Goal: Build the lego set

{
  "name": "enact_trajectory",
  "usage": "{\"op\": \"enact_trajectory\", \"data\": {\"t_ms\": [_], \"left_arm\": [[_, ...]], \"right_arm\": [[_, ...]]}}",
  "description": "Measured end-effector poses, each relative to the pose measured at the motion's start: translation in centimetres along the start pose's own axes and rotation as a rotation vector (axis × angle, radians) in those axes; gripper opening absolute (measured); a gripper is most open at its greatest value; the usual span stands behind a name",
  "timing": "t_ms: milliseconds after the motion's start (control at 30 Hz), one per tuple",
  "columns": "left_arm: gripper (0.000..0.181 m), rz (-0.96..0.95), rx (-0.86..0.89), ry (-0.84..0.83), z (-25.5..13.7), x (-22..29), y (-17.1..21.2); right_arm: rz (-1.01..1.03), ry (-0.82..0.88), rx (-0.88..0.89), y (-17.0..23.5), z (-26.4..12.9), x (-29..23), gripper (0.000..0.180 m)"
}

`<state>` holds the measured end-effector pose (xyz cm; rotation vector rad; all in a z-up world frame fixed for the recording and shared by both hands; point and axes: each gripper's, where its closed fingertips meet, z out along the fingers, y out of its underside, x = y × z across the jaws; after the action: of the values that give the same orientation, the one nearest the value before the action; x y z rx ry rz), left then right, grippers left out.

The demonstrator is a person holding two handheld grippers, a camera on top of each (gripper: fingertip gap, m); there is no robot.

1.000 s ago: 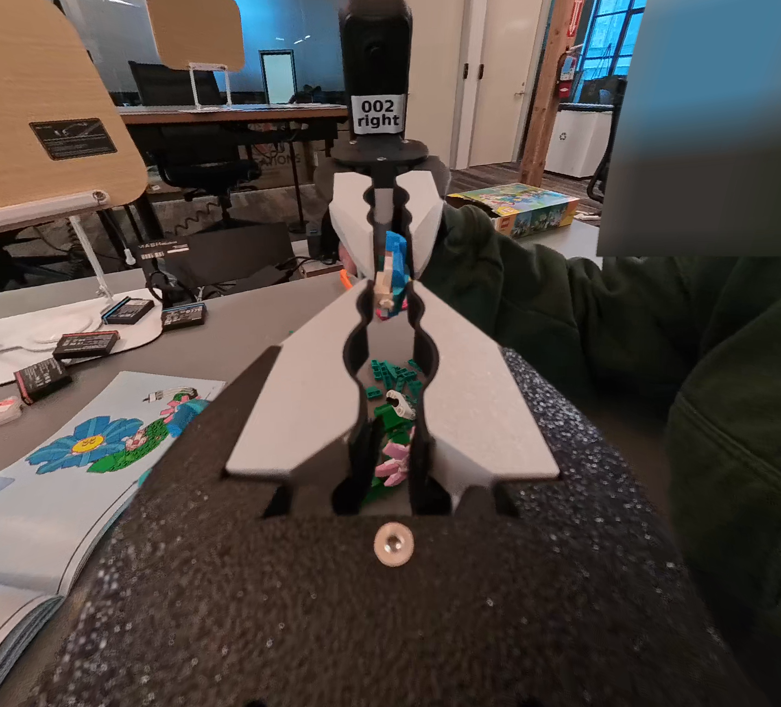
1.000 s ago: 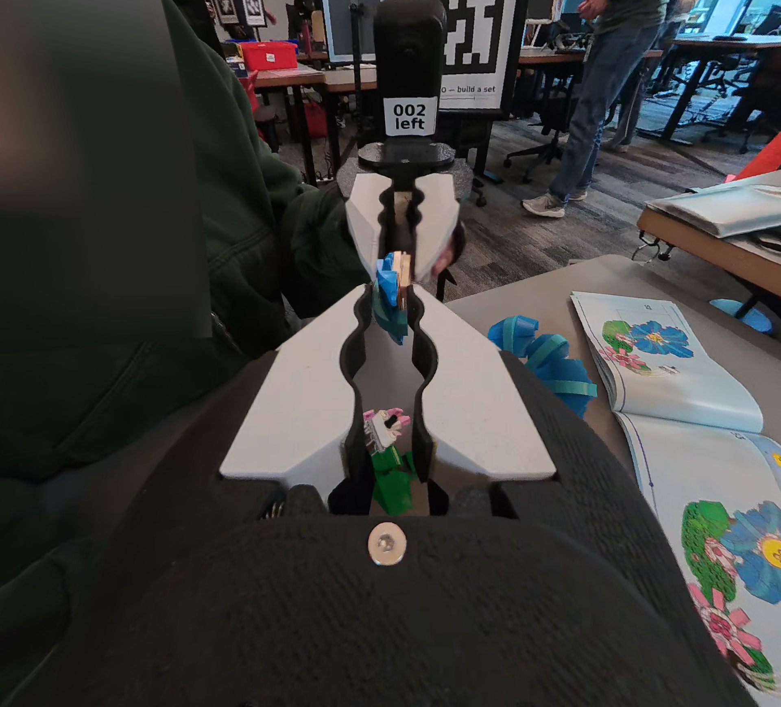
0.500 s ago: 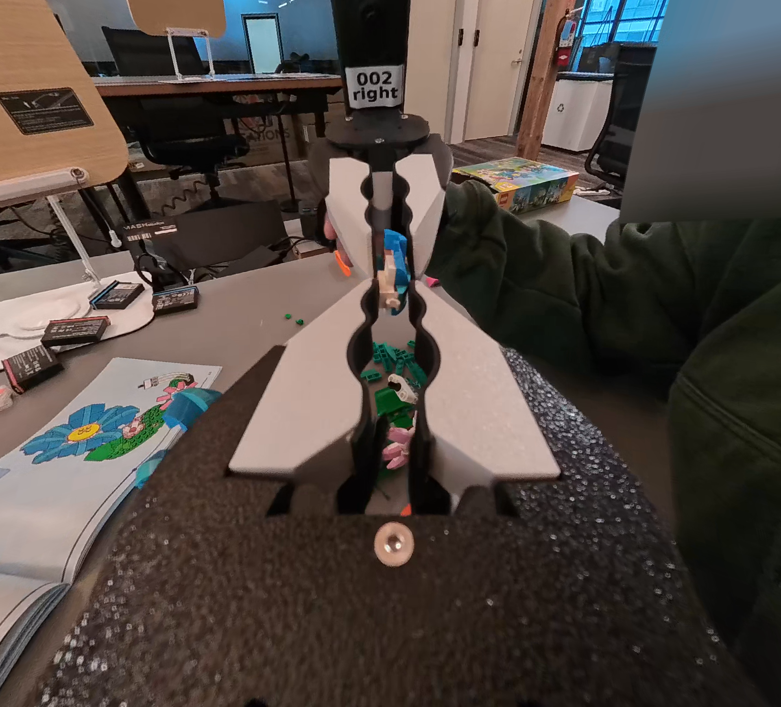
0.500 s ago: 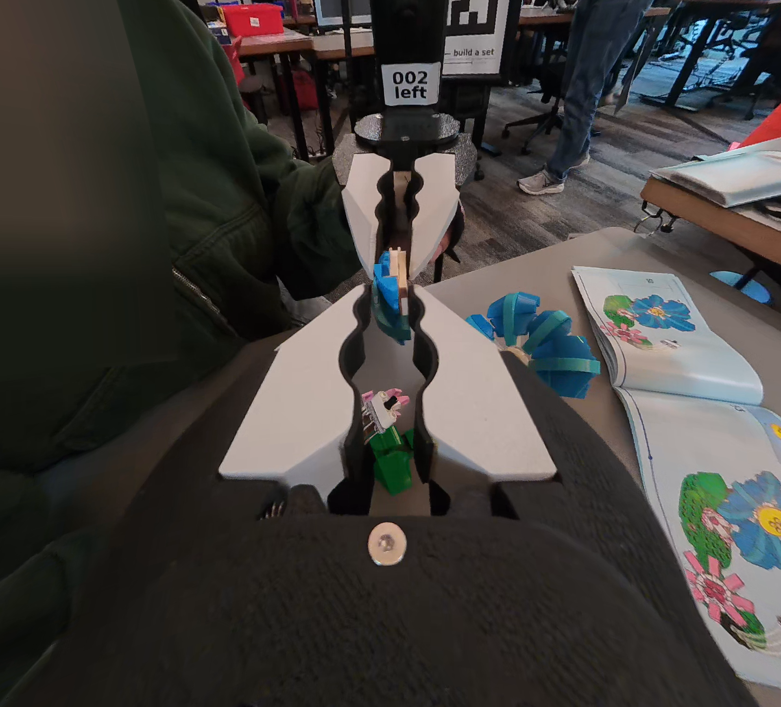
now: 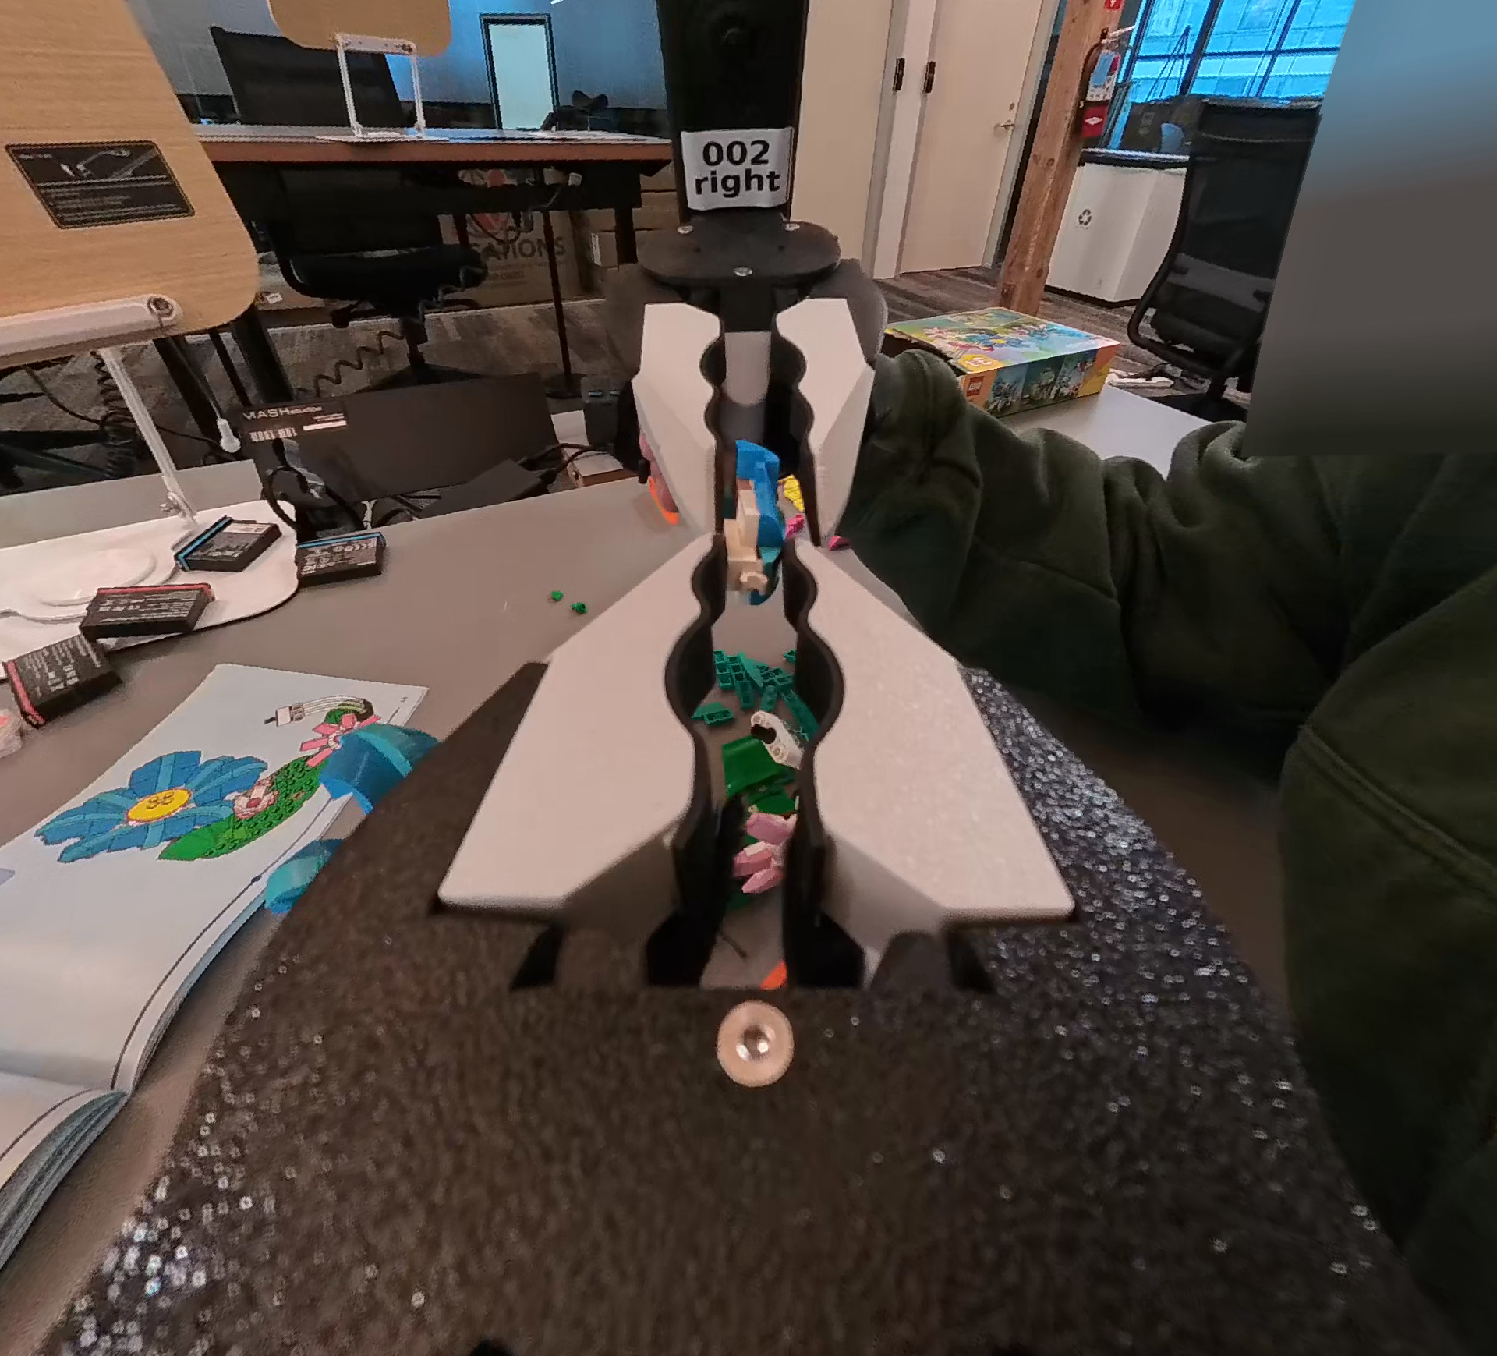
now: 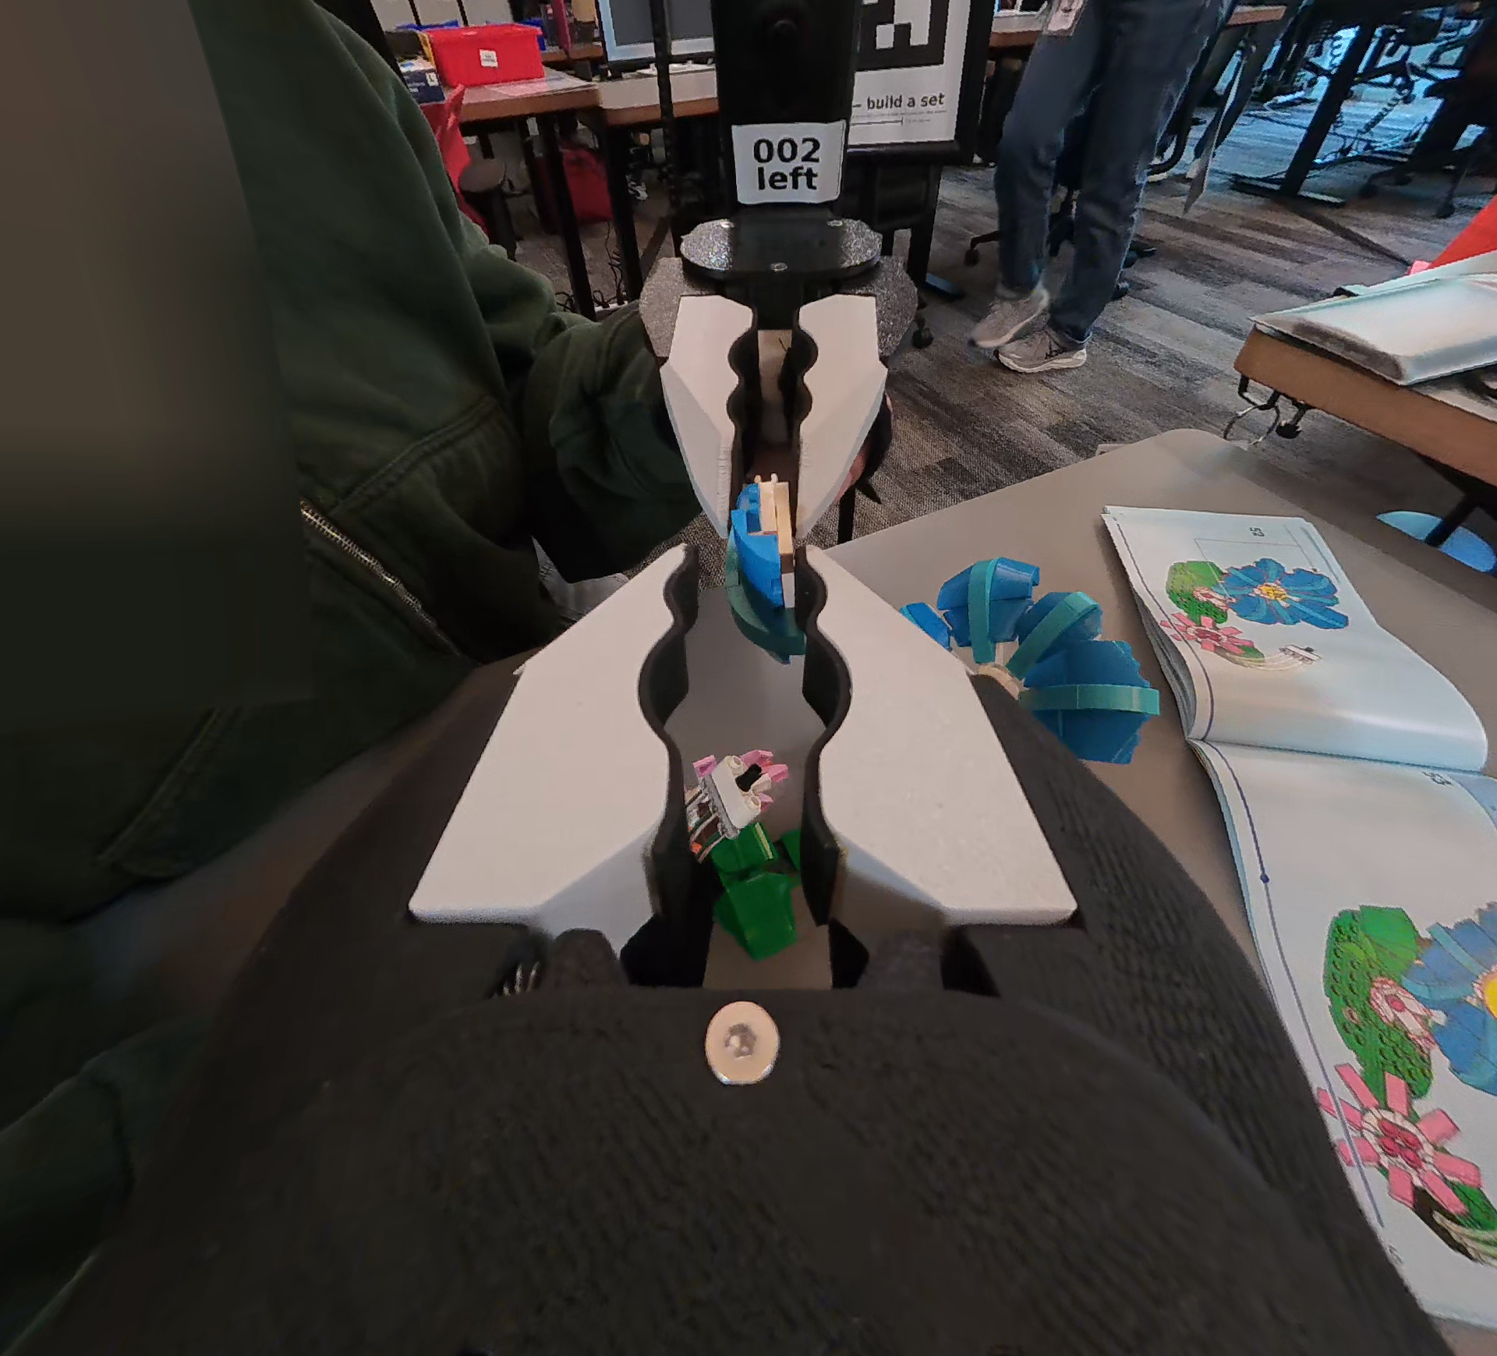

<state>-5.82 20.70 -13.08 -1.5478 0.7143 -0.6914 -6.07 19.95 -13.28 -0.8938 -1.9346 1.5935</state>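
Your left gripper (image 5: 749, 555) and right gripper (image 6: 757, 564) meet tip to tip above the table (image 5: 454, 588), and both pinch the same small piece (image 5: 753, 531): the left clenches its cream side, the right its blue petal side (image 6: 757, 572). Since a second ago the grip is unchanged; both tools have tilted a little, so the background sits lower in each view and the right gripper's camera mast fills more of the left view. The piece hangs in the air, well clear of the table, with open room to either side of the tips. Under your left gripper lie loose teal bits (image 5: 749, 677), a green part (image 5: 749, 762) and a pink flower (image 5: 761, 851). The booklet (image 5: 162, 871) lies open near the table edge on your left. Only the left view shows the black packs (image 5: 146, 608) and the box (image 5: 1021, 357) at the far edge. Only the right view shows the blue flower (image 6: 1053, 661) lying between the gripper and the booklet (image 6: 1312, 709), the pink-and-green stem (image 6: 741, 831) standing below the fingers, and a person (image 6: 1110, 102) standing on the floor beyond.
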Motion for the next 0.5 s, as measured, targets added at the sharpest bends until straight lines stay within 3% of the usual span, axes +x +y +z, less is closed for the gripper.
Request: {"op": "enact_trajectory", "data": {"t_ms": [100, 500], "left_arm": [[0.012, -0.002, -0.003, 0.004, 0.07, 0.06, 0.08], [0.012, -0.003, 0.011, 0.009, 0.08, 0.10, -0.14]], "right_arm": [[0.003, 0.005, 0.001, 0.15, 0.02, 0.23, 0.015], [0.056, -0.021, 0.000, 0.44, 0.30, 0.34, 0.022]]}}
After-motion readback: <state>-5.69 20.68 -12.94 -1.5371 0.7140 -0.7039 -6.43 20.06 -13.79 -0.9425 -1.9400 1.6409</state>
